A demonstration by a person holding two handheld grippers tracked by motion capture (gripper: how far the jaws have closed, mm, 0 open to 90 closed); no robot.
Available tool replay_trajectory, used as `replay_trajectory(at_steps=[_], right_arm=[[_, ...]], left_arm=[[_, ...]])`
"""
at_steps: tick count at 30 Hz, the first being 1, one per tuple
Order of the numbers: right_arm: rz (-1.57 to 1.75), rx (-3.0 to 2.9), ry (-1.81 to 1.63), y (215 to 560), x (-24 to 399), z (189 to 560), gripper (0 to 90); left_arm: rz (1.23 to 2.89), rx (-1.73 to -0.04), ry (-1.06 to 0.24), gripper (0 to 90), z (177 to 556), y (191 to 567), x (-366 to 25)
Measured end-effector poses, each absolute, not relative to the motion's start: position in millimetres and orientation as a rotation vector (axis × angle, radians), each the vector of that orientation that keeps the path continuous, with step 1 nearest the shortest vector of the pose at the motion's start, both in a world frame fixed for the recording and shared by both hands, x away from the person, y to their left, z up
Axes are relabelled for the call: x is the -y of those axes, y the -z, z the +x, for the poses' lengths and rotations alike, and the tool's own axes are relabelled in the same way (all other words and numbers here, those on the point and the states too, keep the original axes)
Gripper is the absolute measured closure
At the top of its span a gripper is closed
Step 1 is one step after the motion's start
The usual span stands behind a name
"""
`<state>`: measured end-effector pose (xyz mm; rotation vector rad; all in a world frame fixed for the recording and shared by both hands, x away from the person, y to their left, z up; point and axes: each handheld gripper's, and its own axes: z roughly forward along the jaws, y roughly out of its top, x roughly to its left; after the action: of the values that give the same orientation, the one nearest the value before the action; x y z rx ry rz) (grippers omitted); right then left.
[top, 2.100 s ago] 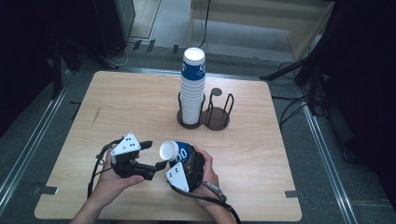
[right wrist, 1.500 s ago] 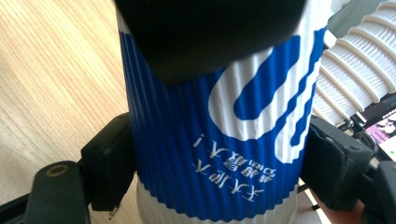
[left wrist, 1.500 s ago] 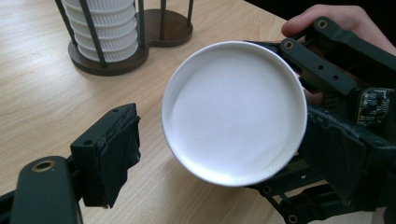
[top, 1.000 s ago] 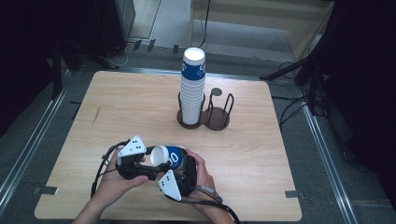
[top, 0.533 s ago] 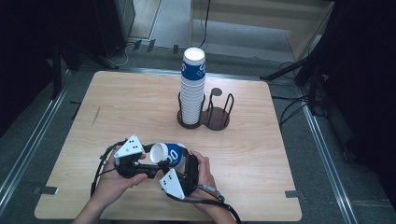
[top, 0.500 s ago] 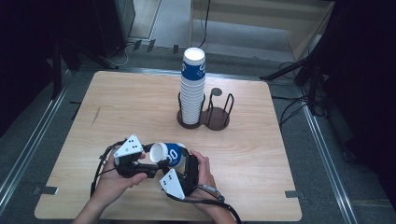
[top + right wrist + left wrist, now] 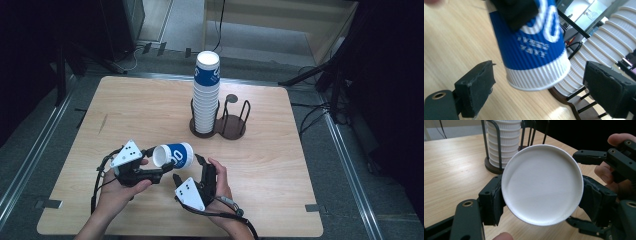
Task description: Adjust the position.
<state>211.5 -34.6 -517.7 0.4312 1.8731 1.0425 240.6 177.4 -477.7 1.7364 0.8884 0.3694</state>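
Blue-banded cup point(image 7: 173, 155) lies sideways above the table point(image 7: 280, 165), clamped at its base by the left gripper point(image 7: 152, 172); the right gripper point(image 7: 187, 167), jaws just spread, should back off straight without nudging it.

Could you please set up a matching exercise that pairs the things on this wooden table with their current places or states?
Things:
1. blue-and-white ribbed paper cup
2. tall stack of white paper cups
3. left gripper
4. right gripper

States:
A. jaws apart, touching nothing
B. lying sideways above the table
C. standing in the dark wire holder
D. shut on the single cup

Pairs: 1-B, 2-C, 3-D, 4-A
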Motion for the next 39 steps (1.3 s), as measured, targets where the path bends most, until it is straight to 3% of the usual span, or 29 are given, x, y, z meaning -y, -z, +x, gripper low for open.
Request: replay_trajectory(at_steps=[39], right_arm=[[0.967, -1.815, -1.284, 500, 65, 239, 12.4]], left_arm=[[1.454, -0.906, -0.534, 28.2, 244, 487, -197]])
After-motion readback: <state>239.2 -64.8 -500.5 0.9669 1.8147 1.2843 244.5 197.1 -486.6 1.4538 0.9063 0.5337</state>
